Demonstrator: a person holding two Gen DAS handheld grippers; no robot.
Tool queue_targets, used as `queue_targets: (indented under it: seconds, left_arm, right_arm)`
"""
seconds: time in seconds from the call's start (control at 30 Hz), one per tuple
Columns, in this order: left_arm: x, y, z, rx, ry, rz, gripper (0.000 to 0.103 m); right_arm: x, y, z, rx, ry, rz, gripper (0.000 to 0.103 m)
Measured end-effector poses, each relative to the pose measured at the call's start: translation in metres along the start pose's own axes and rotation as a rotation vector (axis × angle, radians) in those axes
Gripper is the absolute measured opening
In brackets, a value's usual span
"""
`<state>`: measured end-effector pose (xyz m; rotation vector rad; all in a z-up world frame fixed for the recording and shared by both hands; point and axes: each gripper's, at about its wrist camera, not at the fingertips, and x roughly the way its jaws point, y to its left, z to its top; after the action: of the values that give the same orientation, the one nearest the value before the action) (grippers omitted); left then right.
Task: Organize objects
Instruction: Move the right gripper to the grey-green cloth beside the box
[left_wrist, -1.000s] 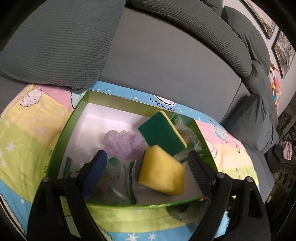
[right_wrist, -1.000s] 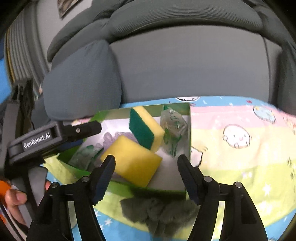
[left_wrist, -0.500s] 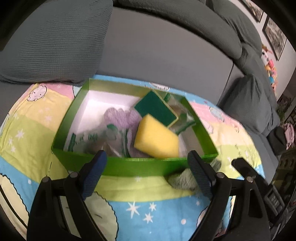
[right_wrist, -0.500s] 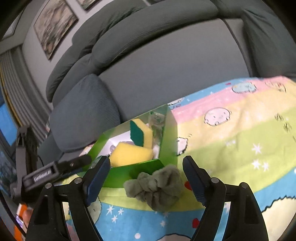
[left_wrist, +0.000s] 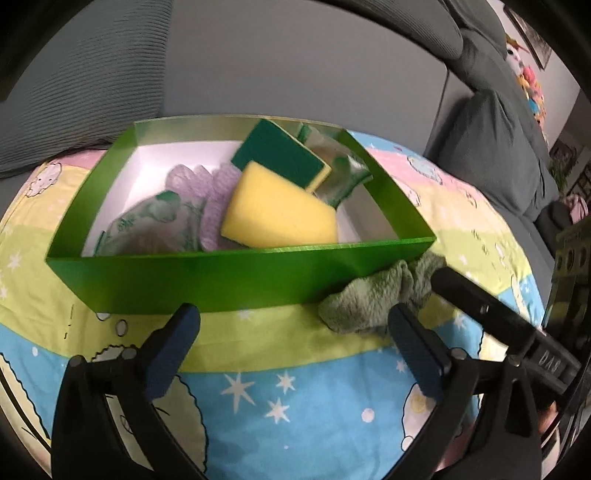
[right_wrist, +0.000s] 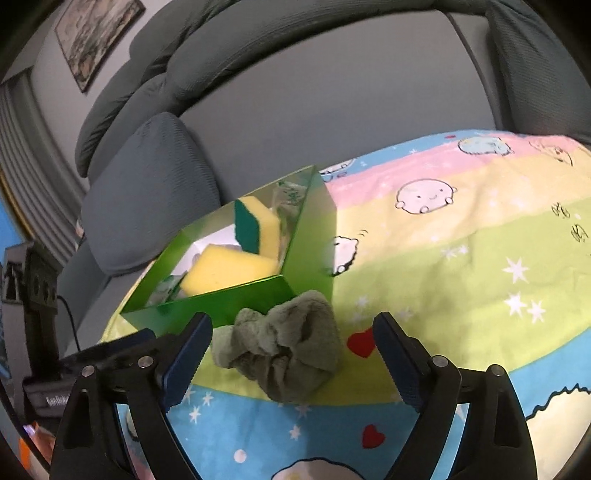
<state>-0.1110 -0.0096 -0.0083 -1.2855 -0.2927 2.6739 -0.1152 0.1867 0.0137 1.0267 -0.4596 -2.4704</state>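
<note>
A green box (left_wrist: 207, 277) (right_wrist: 310, 254) sits on a cartoon-print blanket and holds a yellow sponge (left_wrist: 277, 210) (right_wrist: 225, 271), a green-backed sponge (left_wrist: 280, 151) (right_wrist: 255, 229), a purple cloth (left_wrist: 210, 188) and plastic-wrapped packs (left_wrist: 155, 225). A crumpled grey-green cloth (left_wrist: 373, 295) (right_wrist: 284, 350) lies on the blanket against the box's near right corner. My left gripper (left_wrist: 295, 343) hovers in front of the box, its jaws opening with nothing between them. My right gripper (right_wrist: 291, 358) stands around the cloth without pressing it, its jaws also opening.
The blanket (left_wrist: 295, 387) (right_wrist: 461, 240) covers a seat of a grey sofa (left_wrist: 295, 55) with cushions (right_wrist: 147, 192) behind the box. The right gripper's body (left_wrist: 509, 332) reaches in at the right of the left wrist view.
Both grippers have drawn back from over the box and sunk toward the blanket in front of it. The grey-green cloth now lies between the right fingers. Both jaws stand wider.
</note>
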Motion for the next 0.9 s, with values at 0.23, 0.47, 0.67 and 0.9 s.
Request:
queue_targets:
  seconds: [0.23, 0.47, 0.67, 0.9]
  left_arm:
    - [0.014, -0.009, -0.005, 0.029, 0.023, -0.037, 0.102]
    - [0.023, -0.018, -0.007, 0.048, 0.029, -0.050, 0.102]
    - [0.032, -0.025, -0.010, 0.058, 0.049, -0.039, 0.102]
    - [0.036, -0.033, -0.010, 0.053, 0.044, -0.064, 0.102]
  right_arm:
    - [0.002, -0.006, -0.001, 0.046, 0.004, 0.053, 0.091]
    - [0.010, -0.006, -0.004, 0.067, 0.033, 0.081, 0.098]
    - [0.015, -0.010, -0.004, 0.091, 0.055, 0.085, 0.102]
    - [0.018, -0.014, -0.004, 0.100, 0.063, 0.048, 0.102]
